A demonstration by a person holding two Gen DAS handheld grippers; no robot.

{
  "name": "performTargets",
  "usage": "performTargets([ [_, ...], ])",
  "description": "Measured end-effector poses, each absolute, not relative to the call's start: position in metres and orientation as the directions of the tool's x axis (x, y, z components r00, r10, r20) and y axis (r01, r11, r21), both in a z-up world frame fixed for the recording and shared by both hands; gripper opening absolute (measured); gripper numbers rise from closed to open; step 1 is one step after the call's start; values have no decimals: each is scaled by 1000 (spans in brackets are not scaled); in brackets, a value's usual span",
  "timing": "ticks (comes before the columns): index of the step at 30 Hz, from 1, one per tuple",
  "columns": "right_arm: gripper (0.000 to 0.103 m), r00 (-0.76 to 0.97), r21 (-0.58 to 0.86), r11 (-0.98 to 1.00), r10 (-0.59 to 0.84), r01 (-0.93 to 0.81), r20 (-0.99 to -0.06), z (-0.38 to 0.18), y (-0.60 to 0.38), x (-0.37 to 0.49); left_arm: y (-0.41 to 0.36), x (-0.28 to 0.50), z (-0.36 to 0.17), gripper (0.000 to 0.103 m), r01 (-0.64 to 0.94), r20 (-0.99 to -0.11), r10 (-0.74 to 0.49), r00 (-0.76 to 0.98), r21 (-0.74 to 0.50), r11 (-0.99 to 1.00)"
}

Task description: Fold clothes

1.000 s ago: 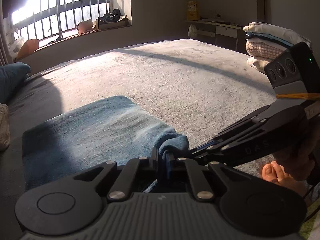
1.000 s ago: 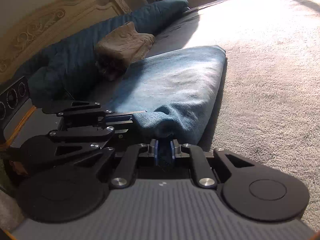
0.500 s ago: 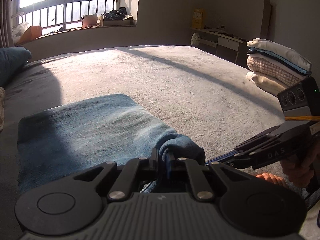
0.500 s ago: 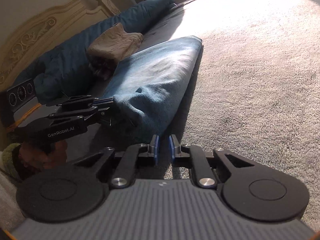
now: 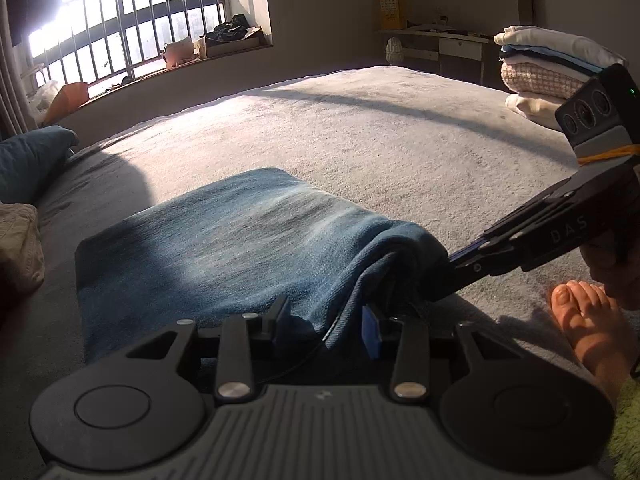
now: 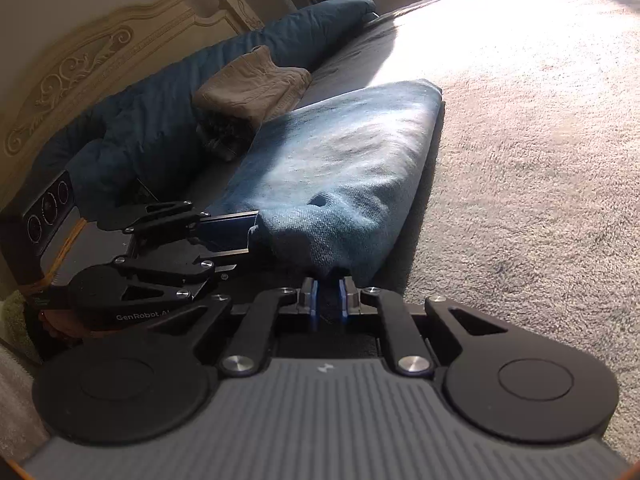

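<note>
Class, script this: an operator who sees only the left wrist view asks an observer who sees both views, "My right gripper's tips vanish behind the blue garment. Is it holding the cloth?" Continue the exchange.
Observer: Yes. In the right wrist view the right gripper is nearly shut, with a corner of the blue garment between its pads.
Operator: What is off my left edge, past the garment?
Observer: A carved headboard, with dark blue bedding lying along it.
</note>
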State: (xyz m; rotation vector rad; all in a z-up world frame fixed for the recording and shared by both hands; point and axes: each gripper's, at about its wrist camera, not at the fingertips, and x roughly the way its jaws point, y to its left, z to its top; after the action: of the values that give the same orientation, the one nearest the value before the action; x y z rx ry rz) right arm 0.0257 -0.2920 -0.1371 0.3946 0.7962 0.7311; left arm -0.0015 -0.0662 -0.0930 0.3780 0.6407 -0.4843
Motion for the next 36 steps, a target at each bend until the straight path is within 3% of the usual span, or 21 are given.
performTargets([
  [2,9,478,564,693,719,-448,-504,-137,-289,26,-72,-6,-95,14,541,-636,-282,718,254,802],
  [6,9,477,555,692,721,-462,-503,-137,-284,30,-77,-12,-91,7,532,-603,-274,749,301,791],
  [20,9,563,547,713,692,-438,-452,-142,-263,38,-65,-17,-83,6,521,-551,-337,763,216,826],
  [28,10,567,518,745,661,-420,-491,-146,-264,34,-99,-48,-139,8,547,-506,-248,826,612,571],
  [31,21,538,500,753,657,-428,-528,-136,-273,32,-100,-46,-142,8,554,-510,-251,822,618,558],
  [36,22,539,401,755,653,-519,-532,-98,-289,23,-101,-44,-141,8,562,-518,-255,816,612,556],
])
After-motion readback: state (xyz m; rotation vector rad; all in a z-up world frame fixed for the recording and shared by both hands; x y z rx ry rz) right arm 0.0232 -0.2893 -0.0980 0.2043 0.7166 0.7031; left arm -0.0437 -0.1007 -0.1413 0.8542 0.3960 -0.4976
